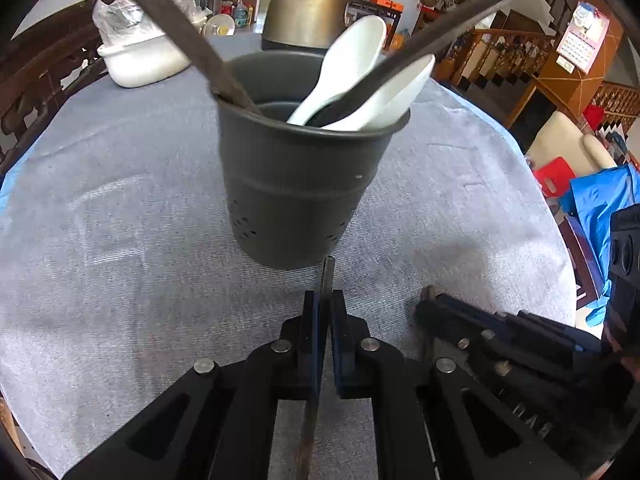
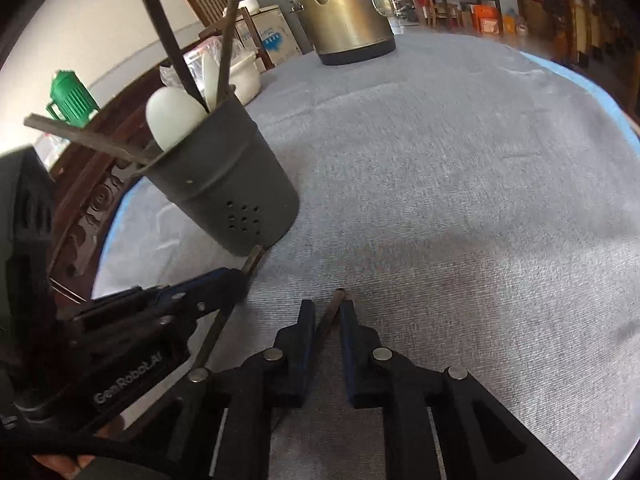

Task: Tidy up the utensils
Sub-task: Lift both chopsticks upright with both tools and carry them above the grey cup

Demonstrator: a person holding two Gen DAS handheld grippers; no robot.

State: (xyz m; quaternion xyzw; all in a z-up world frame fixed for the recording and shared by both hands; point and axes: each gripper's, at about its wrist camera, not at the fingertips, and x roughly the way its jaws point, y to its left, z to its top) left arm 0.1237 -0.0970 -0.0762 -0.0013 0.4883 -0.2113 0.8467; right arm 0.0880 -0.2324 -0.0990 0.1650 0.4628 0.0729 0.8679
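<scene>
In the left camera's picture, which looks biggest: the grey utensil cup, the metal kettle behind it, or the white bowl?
Largest to smallest as they appear:
1. grey utensil cup
2. metal kettle
3. white bowl
The cup is nearest the camera, so true sizes may differ; the kettle is partly cropped.

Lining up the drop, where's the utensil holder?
In the left wrist view, the utensil holder stands on the grey tablecloth straight ahead of the left hand-held gripper, kettle behind.

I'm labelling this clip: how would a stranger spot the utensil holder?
On the grey tablecloth, in front of the metal kettle, stands the utensil holder. It is the dark grey cup with small holes near its base, holding white spoons and dark chopsticks.
</scene>
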